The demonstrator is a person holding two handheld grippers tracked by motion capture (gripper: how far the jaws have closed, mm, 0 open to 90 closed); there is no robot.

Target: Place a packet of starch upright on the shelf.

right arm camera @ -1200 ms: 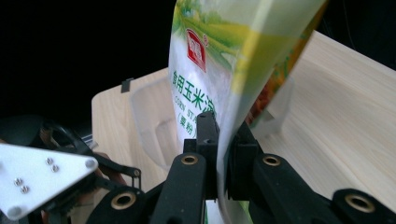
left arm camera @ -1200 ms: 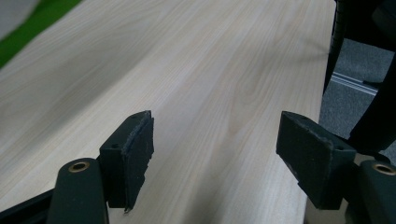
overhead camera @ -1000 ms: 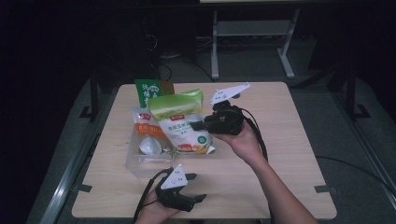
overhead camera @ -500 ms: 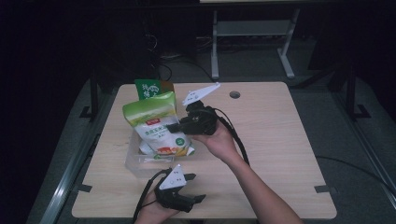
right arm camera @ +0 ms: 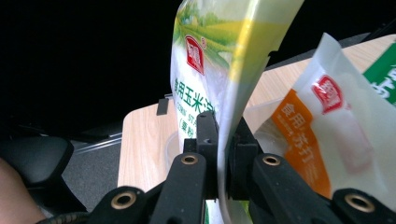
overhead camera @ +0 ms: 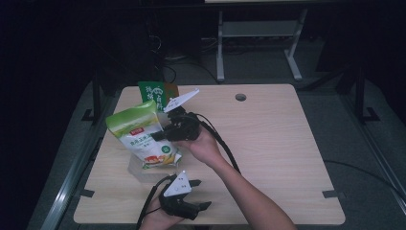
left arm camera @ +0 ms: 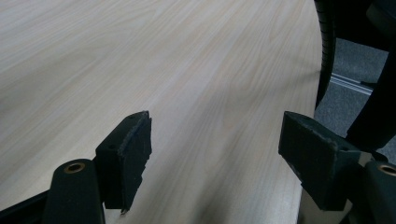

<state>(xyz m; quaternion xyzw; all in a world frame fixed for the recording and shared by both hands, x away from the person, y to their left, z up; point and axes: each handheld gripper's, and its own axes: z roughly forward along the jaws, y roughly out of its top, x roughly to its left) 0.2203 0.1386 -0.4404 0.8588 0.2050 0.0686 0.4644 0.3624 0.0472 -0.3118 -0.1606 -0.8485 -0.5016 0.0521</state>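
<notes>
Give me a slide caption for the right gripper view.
Right gripper shut on the edge of a green-and-white bag, with an orange-labelled pouch beside it.

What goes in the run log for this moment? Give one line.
right claw: shut on green-topped bag, lifted above clear tub | left claw: open, idle over table | orange bag: beside tub
</notes>
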